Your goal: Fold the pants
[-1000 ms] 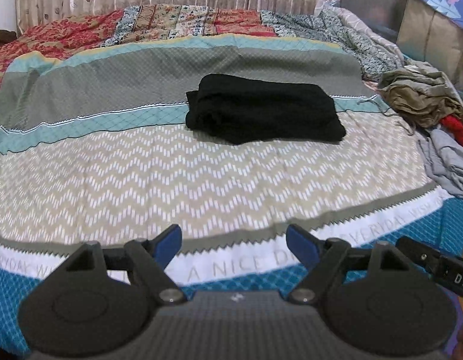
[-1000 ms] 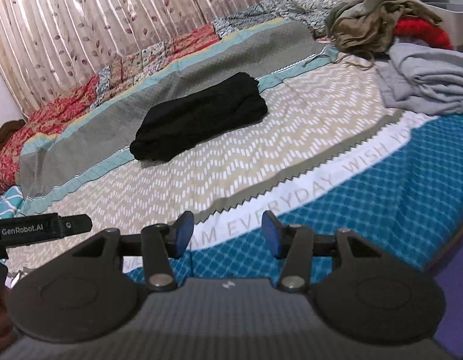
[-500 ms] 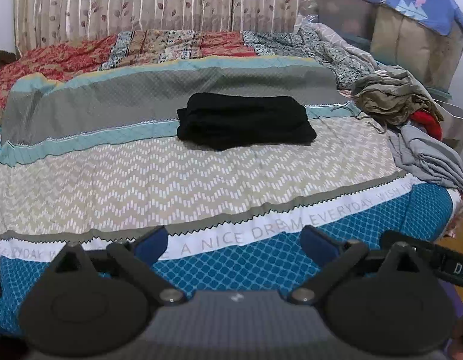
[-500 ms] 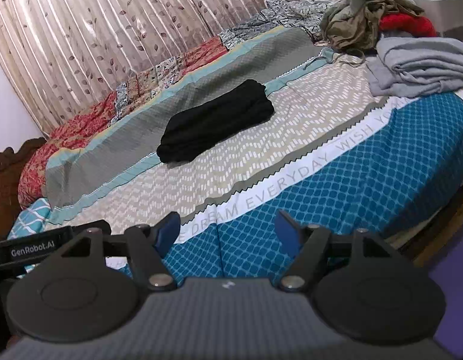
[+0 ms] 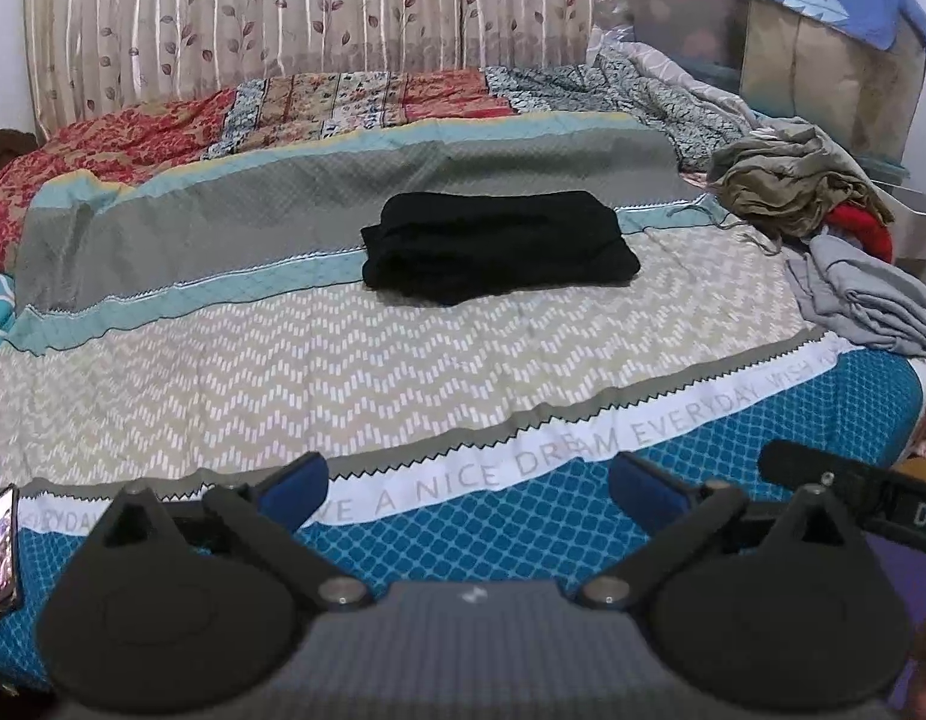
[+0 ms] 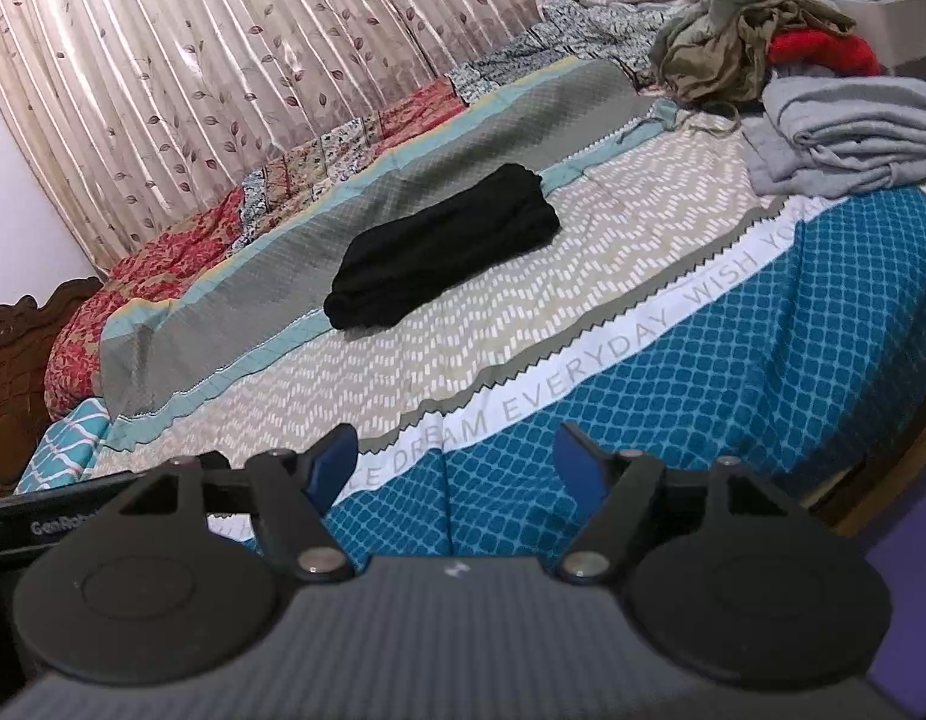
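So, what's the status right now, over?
Left hand-held gripper and right hand-held gripper open, empty. Black pants folded on bed. Nothing in the way.

Bed (image 5: pixel 403 360) w/ patterned cover; leaf-print curtain (image 5: pixel 283 6) behind; dim rm.

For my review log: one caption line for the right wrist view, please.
Folded black pants lie on the patterned bedspread; the open right gripper holds nothing.
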Available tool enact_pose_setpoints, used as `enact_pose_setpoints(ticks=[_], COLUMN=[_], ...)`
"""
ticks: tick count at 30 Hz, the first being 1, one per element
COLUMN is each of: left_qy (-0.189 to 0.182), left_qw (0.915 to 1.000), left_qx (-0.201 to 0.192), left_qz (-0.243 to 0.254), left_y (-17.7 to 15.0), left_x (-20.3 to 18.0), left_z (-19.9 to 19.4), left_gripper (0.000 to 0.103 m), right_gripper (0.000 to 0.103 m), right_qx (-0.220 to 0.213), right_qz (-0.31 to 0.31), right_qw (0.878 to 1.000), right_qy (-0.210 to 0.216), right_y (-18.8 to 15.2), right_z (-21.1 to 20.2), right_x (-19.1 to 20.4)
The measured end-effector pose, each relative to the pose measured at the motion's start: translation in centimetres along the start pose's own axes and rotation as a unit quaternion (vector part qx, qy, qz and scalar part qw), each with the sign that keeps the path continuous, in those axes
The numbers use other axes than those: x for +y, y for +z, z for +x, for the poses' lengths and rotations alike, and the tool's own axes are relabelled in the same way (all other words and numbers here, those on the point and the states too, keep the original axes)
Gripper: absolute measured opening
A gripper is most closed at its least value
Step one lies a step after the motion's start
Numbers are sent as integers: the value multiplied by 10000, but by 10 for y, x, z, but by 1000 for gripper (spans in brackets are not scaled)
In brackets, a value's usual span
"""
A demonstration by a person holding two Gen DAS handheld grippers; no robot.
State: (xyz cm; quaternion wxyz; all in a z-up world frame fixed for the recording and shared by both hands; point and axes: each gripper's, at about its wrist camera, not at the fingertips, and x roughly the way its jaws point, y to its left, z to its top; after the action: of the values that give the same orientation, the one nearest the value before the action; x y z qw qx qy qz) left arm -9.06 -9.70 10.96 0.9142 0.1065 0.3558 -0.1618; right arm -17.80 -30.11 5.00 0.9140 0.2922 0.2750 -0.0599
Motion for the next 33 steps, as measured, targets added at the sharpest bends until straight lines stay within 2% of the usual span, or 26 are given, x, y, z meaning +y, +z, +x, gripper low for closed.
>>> enact_pose_setpoints(ticks=[6,14,22,33], left_qy=[147,232,452,756], left_qw=[9998,9989,9983,9960], left_qx=[115,378,308,441], left_qz=[-74,-153,-193,-180], left_y=[-2,-4,-6,-6], left_x=[6,13,19,25], left_z=[13,32,39,52], left_gripper=[103,103,103,103], right_gripper=[74,74,74,74], right_qx=[-166,7,113,239], right_qz=[-119,-139,-127,-164], right_qw=[9998,9999,9998,9995], right_qy=[-20,-77,-115,-140], right_y=[0,-1,-1,-3], right_z=[3,19,31,41], right_x=[3,3,3,5])
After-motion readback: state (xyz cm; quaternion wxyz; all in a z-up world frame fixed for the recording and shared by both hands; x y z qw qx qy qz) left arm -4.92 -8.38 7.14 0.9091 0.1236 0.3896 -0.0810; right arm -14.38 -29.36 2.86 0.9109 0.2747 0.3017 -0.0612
